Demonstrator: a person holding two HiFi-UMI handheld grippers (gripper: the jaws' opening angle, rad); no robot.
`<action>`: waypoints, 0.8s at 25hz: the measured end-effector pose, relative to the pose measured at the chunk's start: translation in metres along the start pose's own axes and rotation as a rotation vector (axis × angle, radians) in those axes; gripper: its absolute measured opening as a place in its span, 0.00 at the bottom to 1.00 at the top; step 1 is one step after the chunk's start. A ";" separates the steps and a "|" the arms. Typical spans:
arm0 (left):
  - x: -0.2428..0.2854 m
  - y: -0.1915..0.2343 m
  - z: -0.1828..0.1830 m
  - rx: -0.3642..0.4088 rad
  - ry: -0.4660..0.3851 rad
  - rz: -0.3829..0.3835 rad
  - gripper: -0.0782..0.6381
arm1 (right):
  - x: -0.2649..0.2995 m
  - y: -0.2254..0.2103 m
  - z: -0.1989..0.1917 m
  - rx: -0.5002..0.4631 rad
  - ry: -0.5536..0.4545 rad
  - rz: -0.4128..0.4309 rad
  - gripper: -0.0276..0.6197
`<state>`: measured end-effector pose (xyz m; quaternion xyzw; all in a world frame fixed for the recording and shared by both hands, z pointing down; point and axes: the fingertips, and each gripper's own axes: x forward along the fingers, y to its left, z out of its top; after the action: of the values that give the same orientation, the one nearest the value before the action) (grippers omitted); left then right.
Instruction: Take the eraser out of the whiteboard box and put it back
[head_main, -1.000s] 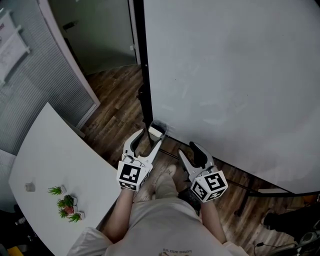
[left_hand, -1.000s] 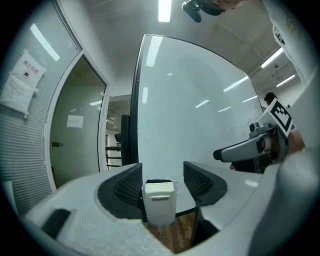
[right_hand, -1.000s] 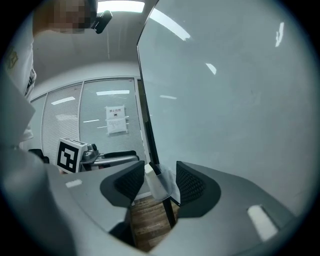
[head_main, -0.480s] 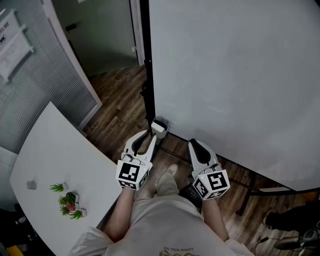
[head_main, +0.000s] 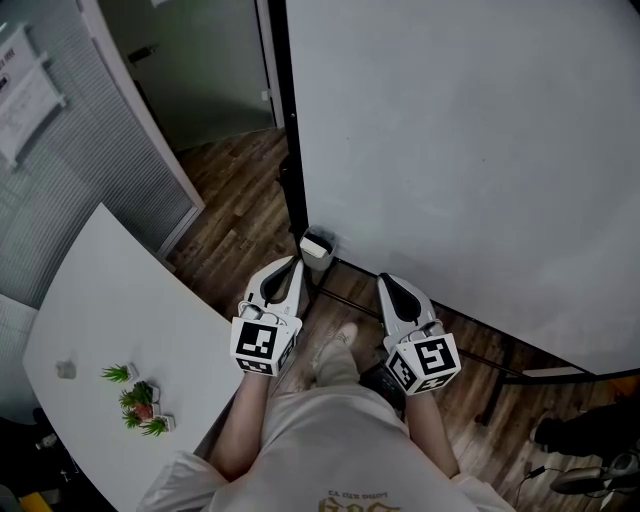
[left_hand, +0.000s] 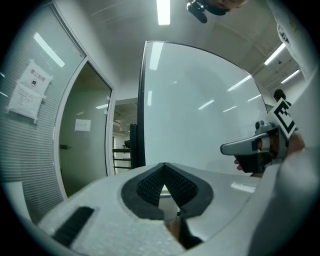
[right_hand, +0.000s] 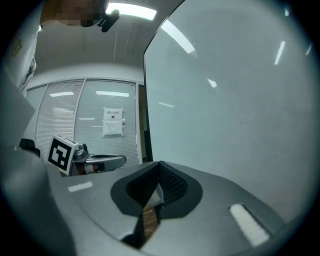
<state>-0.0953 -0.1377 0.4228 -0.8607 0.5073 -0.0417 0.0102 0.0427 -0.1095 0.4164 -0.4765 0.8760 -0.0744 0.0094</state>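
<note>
A large white upright whiteboard (head_main: 470, 150) fills the right and far side of the head view, with its black metal post (head_main: 288, 130) along its left edge. The small clear-walled whiteboard box (head_main: 318, 250) sits at the foot of that post, at the board's lower left corner. The left gripper (head_main: 289, 263) points at the board with its tip just beside the box, on the box's left. The right gripper (head_main: 387, 283) lies to the right of the left one, before the board's lower edge. A curved white table (head_main: 110, 310) stands to the person's left, with small green potted plants (head_main: 137, 408) on its near part. A brown wooden plank floor (head_main: 235, 190) runs between the table and the board, and a grey slatted partition (head_main: 70, 190) stands behind the table.

Left tongs (head_main: 289, 264), right tongs (head_main: 386, 282): jaws together, empty, level, side by side.
</note>
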 end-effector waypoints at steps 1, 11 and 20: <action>0.001 0.000 -0.001 -0.003 0.001 0.001 0.10 | 0.000 0.000 0.000 0.001 0.001 0.001 0.06; 0.004 0.003 -0.006 -0.002 0.004 0.023 0.10 | 0.002 -0.003 -0.006 -0.017 0.034 0.001 0.06; 0.004 0.006 -0.009 -0.044 0.030 0.003 0.11 | 0.003 -0.008 -0.010 -0.018 0.052 -0.012 0.06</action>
<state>-0.0991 -0.1441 0.4316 -0.8591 0.5097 -0.0437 -0.0163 0.0475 -0.1150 0.4277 -0.4796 0.8737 -0.0789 -0.0178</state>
